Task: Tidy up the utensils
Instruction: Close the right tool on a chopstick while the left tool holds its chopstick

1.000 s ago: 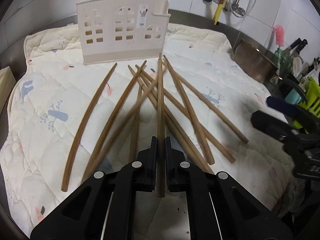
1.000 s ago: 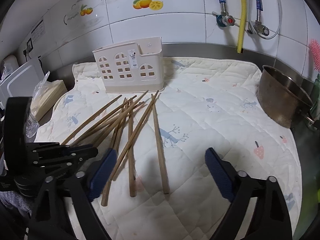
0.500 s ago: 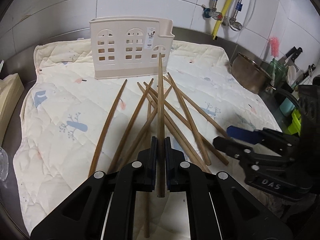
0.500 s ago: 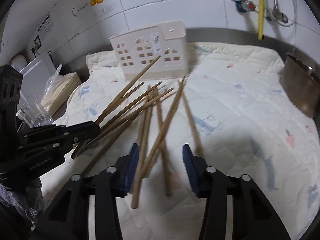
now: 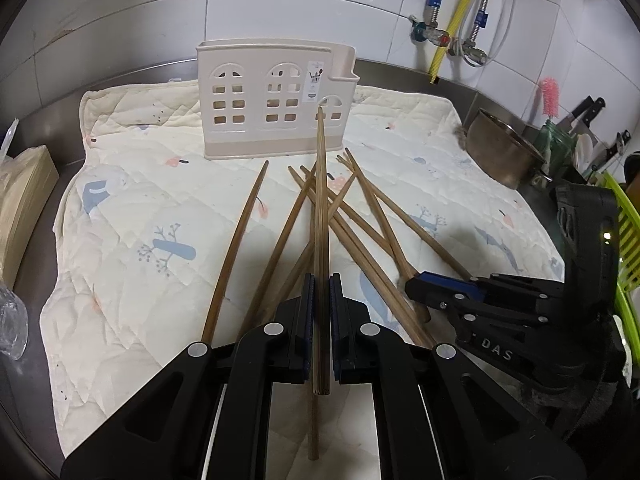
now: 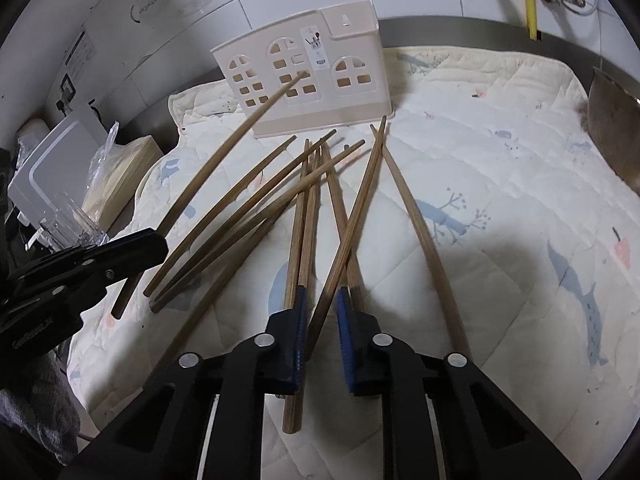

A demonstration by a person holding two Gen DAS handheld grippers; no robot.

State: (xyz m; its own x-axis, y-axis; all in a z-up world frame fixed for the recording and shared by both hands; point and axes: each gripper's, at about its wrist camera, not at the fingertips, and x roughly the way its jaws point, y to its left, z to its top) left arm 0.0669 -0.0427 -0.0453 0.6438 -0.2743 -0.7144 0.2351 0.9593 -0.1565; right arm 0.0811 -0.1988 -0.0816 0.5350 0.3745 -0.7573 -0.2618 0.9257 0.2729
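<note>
We work over a cream quilted mat (image 5: 132,216) printed with blue trees and whales, spread on a steel counter against white wall tile. A beige utensil holder (image 5: 272,100) with window-shaped cutouts stands upright at the mat's far edge. Loose wooden chopsticks (image 5: 376,216) lie crossed in a heap in the middle of the mat, tips toward the holder.

Our left gripper (image 5: 320,320) has its fingers pressed together, pinching a single chopstick (image 5: 321,208) that points at the holder, raised off the heap. Our right gripper (image 6: 320,308) is closing; one chopstick (image 6: 340,248) from the heap runs between its blue pads (image 6: 344,320). We cannot tell if both pads press it yet.

Only the left view shows the steel pot (image 5: 500,152) at the mat's right edge, with a pink brush (image 5: 548,96), knives and a green rack beyond. Only the right view shows a white box (image 6: 52,168), a plastic-wrapped stack and clear plastic to the left. Each view catches the other gripper from the side; the right view shows the held chopstick lifted clear.
</note>
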